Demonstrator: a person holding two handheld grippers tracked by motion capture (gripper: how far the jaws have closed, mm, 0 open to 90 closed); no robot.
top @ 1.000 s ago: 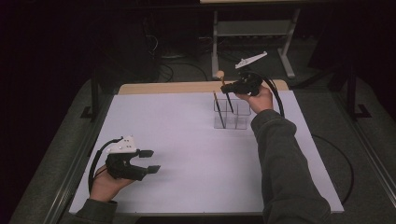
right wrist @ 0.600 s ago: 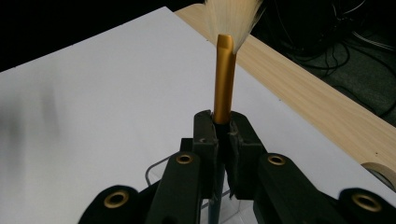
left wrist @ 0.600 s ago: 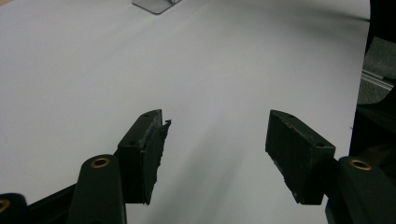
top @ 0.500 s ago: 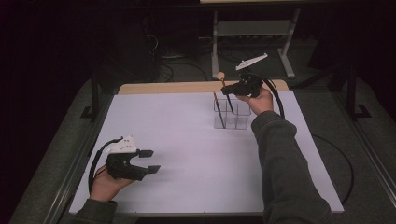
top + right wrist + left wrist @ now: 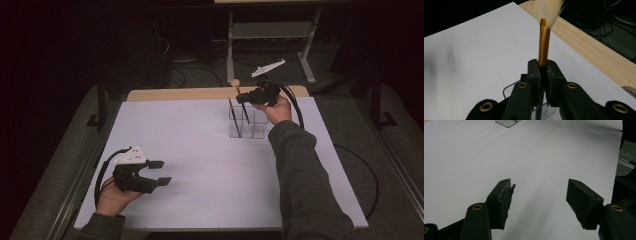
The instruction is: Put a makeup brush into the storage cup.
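- high view: the right gripper (image 5: 243, 98) hung over a clear plastic organizer (image 5: 248, 123) at the far side of the white table (image 5: 200, 150), and a brush (image 5: 242, 106) slanted from its jaws down into the organizer.
- a second brush (image 5: 232, 115) stood tilted in the organizer's left compartment, apart from the held one.
- right gripper view: the right gripper (image 5: 543, 75) had its jaws nearly together, pinching the brush (image 5: 543, 47) where its gold ferrule met the dark handle; pale bristles fanned out at the top, and the handle ran down into the clear plastic organizer (image 5: 510, 90) below.
- a light wooden strip (image 5: 594, 47) edged the table on the far side.
- high view: the left gripper (image 5: 160, 173) lay low at the near left of the table, held in the person's hand, well apart from the organizer.
- left gripper view: the left gripper (image 5: 539, 197) had its jaws spread wide with nothing between them, just bare white table (image 5: 499, 152) beneath.
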